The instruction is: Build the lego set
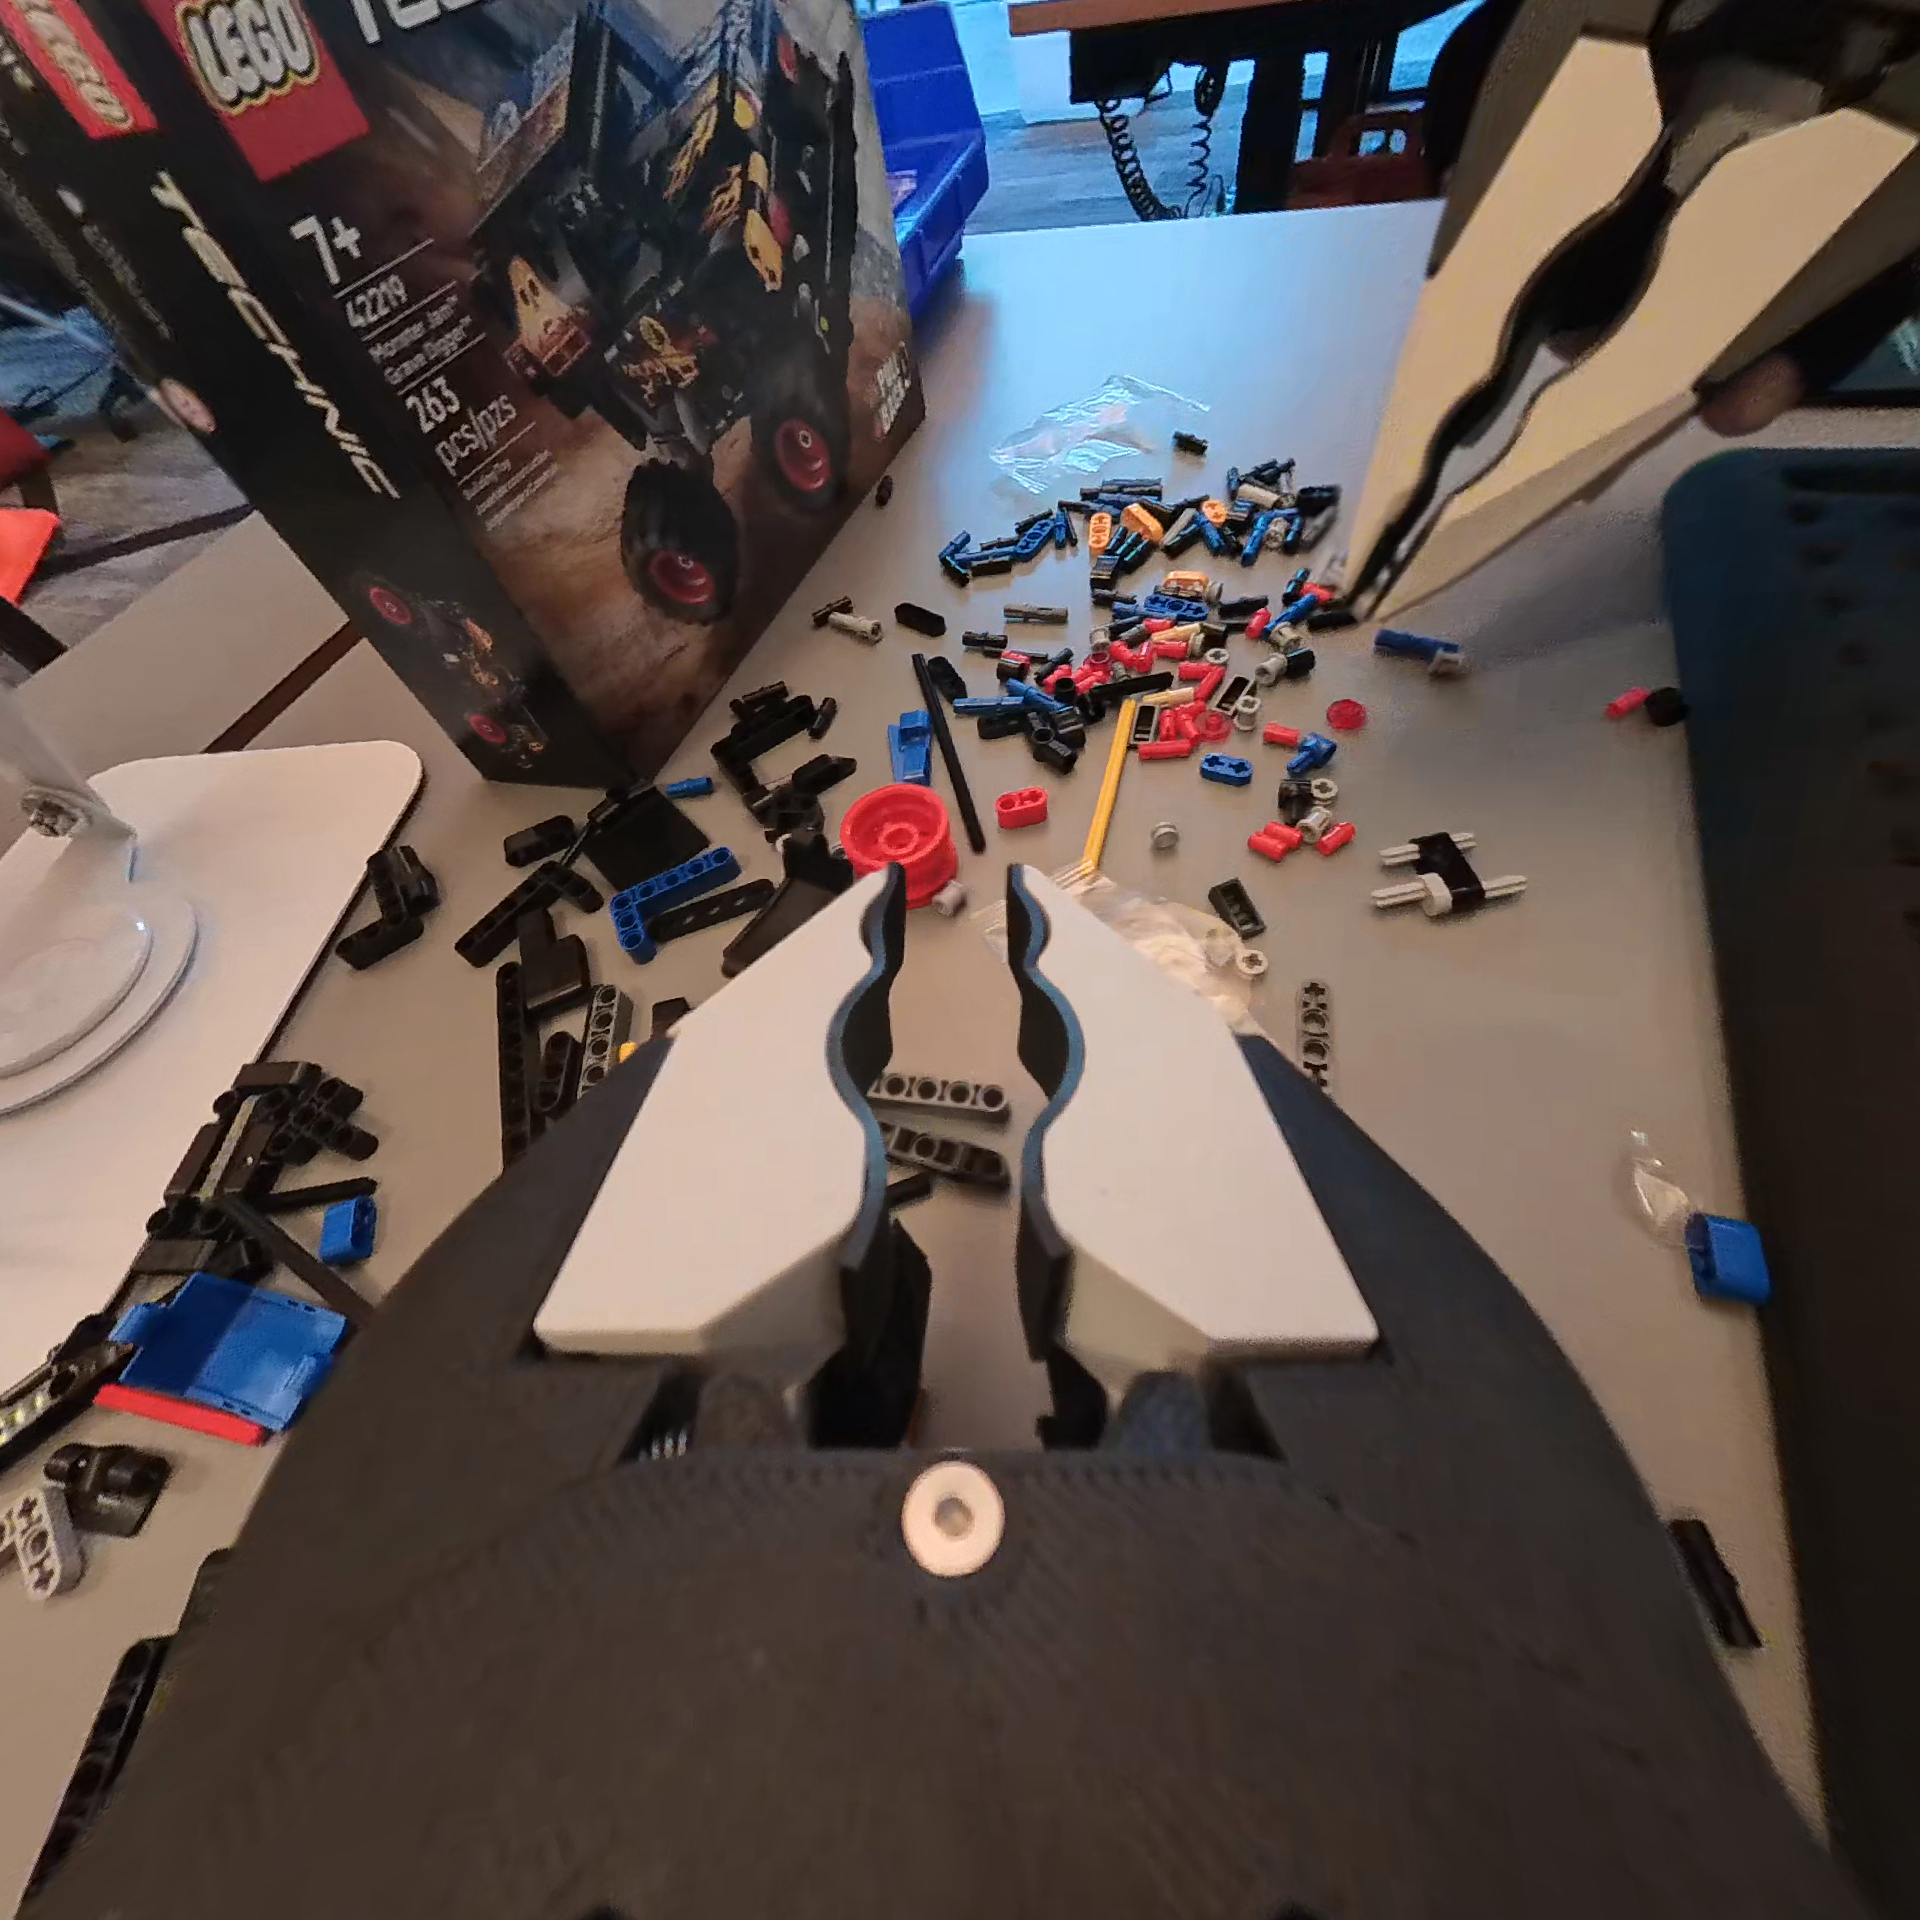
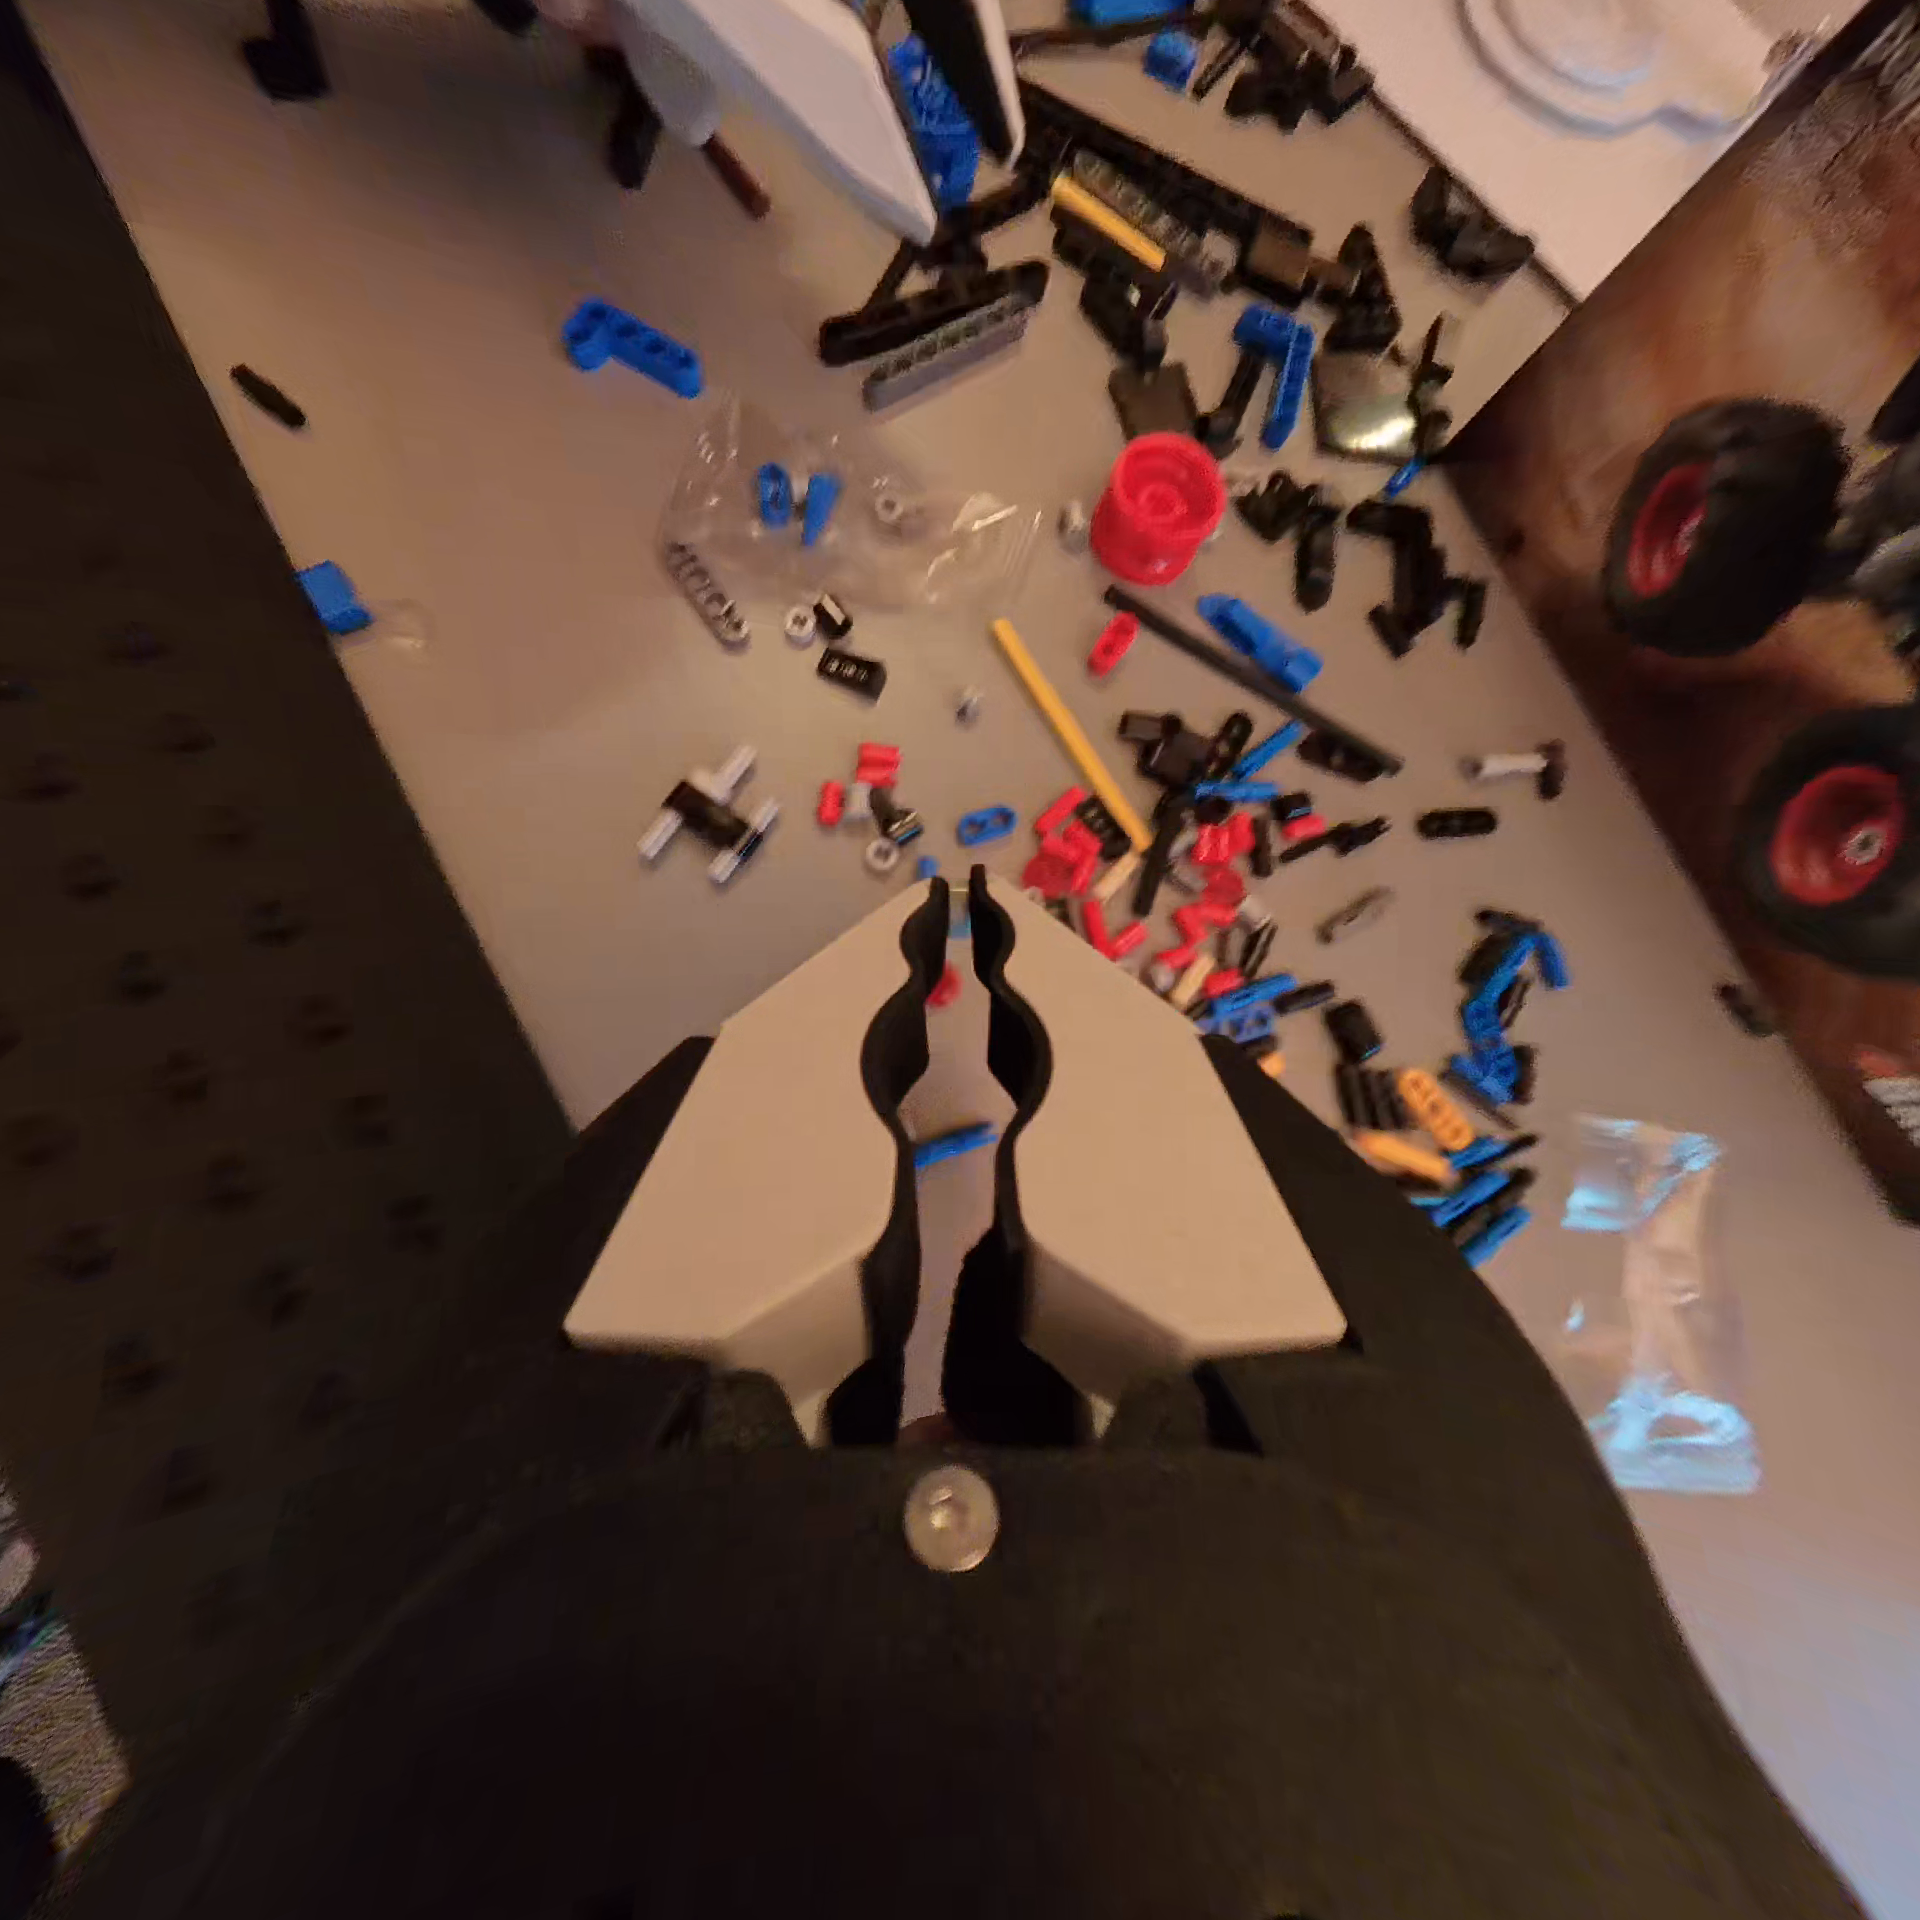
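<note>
Lego set [image 1: 1143,665]: loose parts spread over the grey table [image 1: 1507,1091], nothing visibly assembled beyond small sub-units.

Parts lie in a dense heap of red, blue and black pins mid-table, with a red wheel hub [image 1: 899,836] and a yellow axle [image 1: 1110,784] near its edge; black beams [image 1: 940,1096] lie under the left gripper [image 1: 954,883], whose fingers stand apart and empty. The right gripper [image 2: 958,888] hovers at the heap's near edge, fingers almost closed; whether a small piece sits between the tips cannot be told. The box [image 1: 582,343] stands beyond. Risks, as judged: the narrow gap may catch two pins at once or flick one off the table; clear bags [image 2: 831,520] may snag.
</note>
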The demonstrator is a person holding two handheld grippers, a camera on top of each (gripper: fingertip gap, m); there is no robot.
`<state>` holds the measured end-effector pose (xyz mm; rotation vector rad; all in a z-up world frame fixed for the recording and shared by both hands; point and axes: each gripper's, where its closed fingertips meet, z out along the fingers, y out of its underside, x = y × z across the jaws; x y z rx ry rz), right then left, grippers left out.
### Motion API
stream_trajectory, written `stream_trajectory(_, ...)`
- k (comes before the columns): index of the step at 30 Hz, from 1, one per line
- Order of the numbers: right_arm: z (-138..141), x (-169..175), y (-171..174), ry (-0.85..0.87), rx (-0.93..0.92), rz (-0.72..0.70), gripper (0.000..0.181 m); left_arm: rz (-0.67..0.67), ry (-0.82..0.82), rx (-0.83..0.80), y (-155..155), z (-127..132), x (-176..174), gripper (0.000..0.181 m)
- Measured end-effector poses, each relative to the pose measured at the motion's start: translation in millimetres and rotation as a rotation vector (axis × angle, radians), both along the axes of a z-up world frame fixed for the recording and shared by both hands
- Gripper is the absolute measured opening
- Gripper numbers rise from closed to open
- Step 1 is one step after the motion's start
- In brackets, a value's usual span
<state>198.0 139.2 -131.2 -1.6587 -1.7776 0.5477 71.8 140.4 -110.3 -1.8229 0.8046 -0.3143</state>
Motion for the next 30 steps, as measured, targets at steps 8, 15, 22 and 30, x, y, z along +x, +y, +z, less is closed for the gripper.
stream_trajectory(8,-29.3,10.9,-37.5,-0.042,-0.085,0.021,0.003,-0.166,0.061,0.011,-22.0,-0.8,28.9,0.018)
stream_trajectory(15,-36.5,9.4,-45.9,-0.062,-0.098,0.042,0.003,-0.362,0.184,-0.029,-51.1,-20.3,62.6,0.020)
stream_trajectory(22,-38.1,12.7,-46.9,-0.113,-0.080,0.074,0.021,-0.442,0.274,-0.062,-58.5,-35.7,82.5,0.023)
stream_trajectory(30,-42.1,19.5,-43.8,-0.129,-0.080,0.150,0.015,-0.562,0.475,-0.081,-55.2,-59.5,95.8,0.027)
